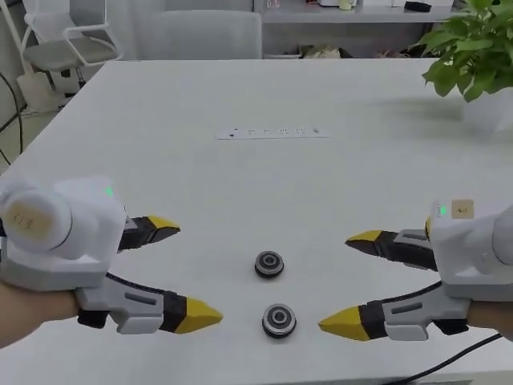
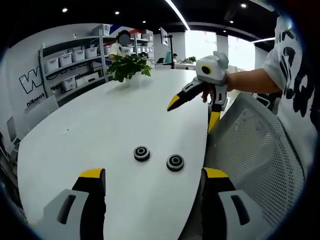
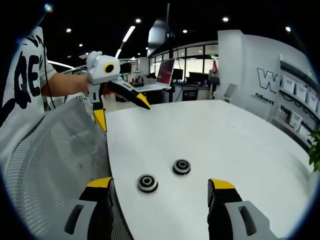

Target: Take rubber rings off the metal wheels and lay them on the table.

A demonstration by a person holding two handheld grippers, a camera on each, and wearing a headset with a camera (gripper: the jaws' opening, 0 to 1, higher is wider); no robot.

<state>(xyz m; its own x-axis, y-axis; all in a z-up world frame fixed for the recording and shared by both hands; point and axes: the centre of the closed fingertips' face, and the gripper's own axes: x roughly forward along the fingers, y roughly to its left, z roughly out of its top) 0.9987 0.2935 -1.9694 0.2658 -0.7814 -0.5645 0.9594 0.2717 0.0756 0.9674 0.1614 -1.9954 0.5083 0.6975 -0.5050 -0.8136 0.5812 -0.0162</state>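
Two small metal wheels with black rubber rings lie flat on the white table [image 1: 240, 176]. The far wheel [image 1: 269, 264] [image 2: 142, 153] [image 3: 181, 166] sits near the middle. The near wheel [image 1: 279, 319] [image 2: 175, 162] [image 3: 147, 182] lies close to the front edge. My left gripper [image 1: 191, 273] [image 2: 152, 174] [image 3: 122, 104] is open at the left, its yellow tips pointing at the wheels. My right gripper [image 1: 335, 282] [image 3: 160, 184] [image 2: 192, 111] is open at the right, facing them too. Nothing is between the jaws of either gripper. Both wheels lie between the two grippers.
A white power strip [image 1: 274, 132] lies flat at mid-table. A potted green plant [image 1: 474, 48] stands at the far right. A mesh chair back [image 2: 250, 150] sits just off the table's near edge. A black cable [image 1: 449, 361] runs at the lower right.
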